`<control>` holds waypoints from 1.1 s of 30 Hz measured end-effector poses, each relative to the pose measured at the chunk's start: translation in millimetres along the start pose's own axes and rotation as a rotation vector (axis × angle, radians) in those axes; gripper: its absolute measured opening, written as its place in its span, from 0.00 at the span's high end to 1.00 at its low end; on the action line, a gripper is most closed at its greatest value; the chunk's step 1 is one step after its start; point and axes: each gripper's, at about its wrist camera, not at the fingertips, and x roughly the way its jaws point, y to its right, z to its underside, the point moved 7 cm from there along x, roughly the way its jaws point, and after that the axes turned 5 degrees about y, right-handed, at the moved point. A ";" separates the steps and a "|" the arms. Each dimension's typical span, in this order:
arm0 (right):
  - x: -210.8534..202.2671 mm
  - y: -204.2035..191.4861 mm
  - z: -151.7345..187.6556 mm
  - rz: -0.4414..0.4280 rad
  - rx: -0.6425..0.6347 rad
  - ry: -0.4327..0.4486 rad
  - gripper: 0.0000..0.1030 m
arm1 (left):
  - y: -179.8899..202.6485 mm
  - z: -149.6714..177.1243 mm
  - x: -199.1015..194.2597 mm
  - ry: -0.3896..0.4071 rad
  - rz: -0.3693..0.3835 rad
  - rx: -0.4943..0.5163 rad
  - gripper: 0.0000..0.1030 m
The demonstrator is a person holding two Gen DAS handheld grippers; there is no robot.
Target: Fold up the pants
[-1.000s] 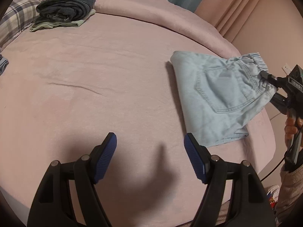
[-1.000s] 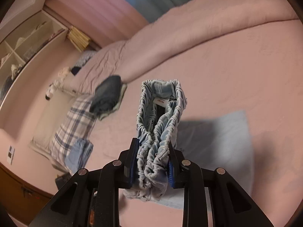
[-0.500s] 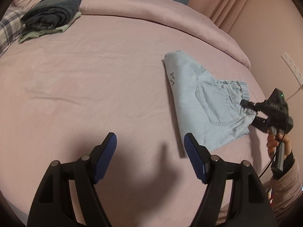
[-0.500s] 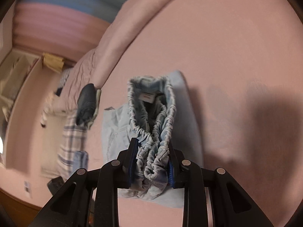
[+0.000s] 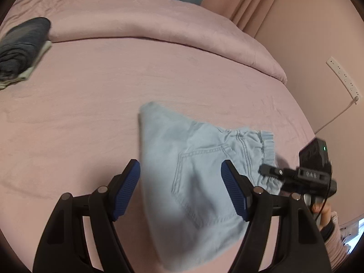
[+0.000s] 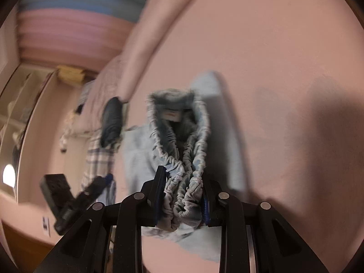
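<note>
Light blue denim pants point(image 5: 193, 170) lie folded on the pink bed, back pocket up, elastic waistband toward the right. My left gripper point(image 5: 180, 193) is open and hovers just above the pants, its blue pads either side of the pocket area. My right gripper point(image 6: 182, 195) is shut on the bunched elastic waistband point(image 6: 182, 159); it shows in the left wrist view point(image 5: 268, 173) at the waistband's right end. The left gripper point(image 6: 75, 195) appears blurred in the right wrist view.
A stack of dark folded clothes point(image 5: 20, 45) sits at the far left of the bed point(image 5: 113, 91). A rolled pink duvet point(image 5: 159, 22) runs along the back. A wall with a power strip point(image 5: 343, 77) stands at the right. A plaid pillow point(image 6: 97, 159) lies beyond.
My left gripper has moved right, over the pants. My right gripper, still holding the waistband, has lowered it toward the bed.
</note>
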 end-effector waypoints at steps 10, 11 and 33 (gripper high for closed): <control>-58.6 -32.2 -11.3 0.201 -0.206 0.177 0.48 | 4.7 -24.3 30.3 -0.033 -0.020 0.064 0.29; -62.3 -44.9 -9.7 0.196 -0.258 0.188 0.49 | 4.1 -25.4 34.1 -0.045 -0.016 0.070 0.30; -15.4 -59.6 31.5 0.284 -0.516 0.008 1.00 | -18.8 -28.2 47.7 -0.051 -0.016 0.003 0.52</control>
